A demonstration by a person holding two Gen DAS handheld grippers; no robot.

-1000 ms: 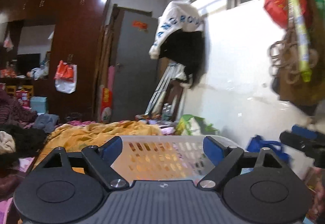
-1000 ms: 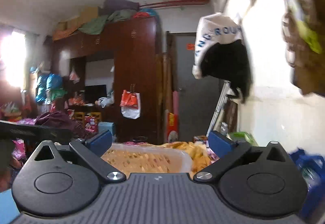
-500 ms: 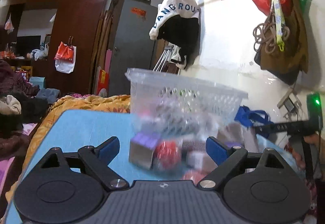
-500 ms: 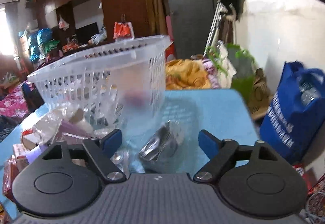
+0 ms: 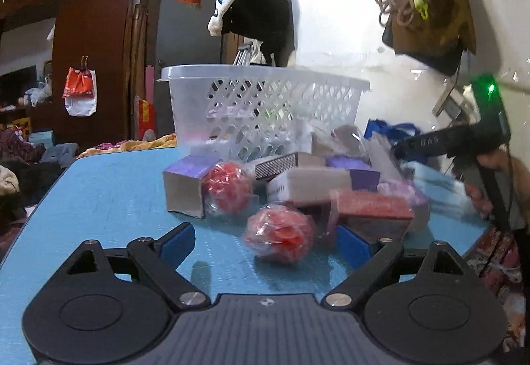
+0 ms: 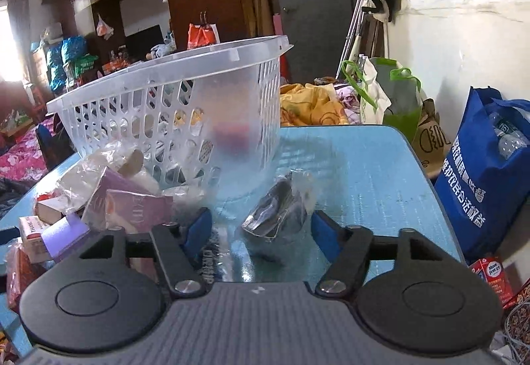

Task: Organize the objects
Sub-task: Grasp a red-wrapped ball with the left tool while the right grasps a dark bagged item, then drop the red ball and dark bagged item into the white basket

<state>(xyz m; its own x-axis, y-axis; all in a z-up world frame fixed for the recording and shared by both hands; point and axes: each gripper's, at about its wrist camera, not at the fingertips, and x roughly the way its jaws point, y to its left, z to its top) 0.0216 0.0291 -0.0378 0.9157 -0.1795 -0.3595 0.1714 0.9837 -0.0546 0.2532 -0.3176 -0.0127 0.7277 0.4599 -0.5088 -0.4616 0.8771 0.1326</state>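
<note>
1. The left hand-held gripper (image 5: 265, 240) hangs low over the blue tabletop (image 5: 109, 196) with its jaws wide open. Nothing is pressed between them.
2. A red ball wrapped in clear film (image 5: 280, 232) lies on the tabletop between the two blue fingertips, closer to the right one. I cannot tell if that fingertip touches it.
3. A second red wrapped ball (image 5: 225, 187) lies behind it, touching a small purple-topped box (image 5: 187, 186).
4. More boxes lie in a heap to the right: a white box (image 5: 308, 182), a red box (image 5: 371, 209) and a purple one (image 5: 351, 166). They touch each other.
5. The white plastic basket (image 5: 265, 106) stands upright on the tabletop just behind this heap. Some things show through its lattice wall, but I cannot tell what they are.
6. The right hand-held gripper (image 6: 261, 229) has just been closing its jaws. They are half open now, and a dark item in a clear packet (image 6: 278, 209) lies between them on the tabletop. The pads do not press on it.
7. In the right wrist view the basket stands just behind this packet, and the heap of boxes is to the left.
8. A blue shopping bag (image 6: 483, 182) stands beside the tabletop on the right.
</note>
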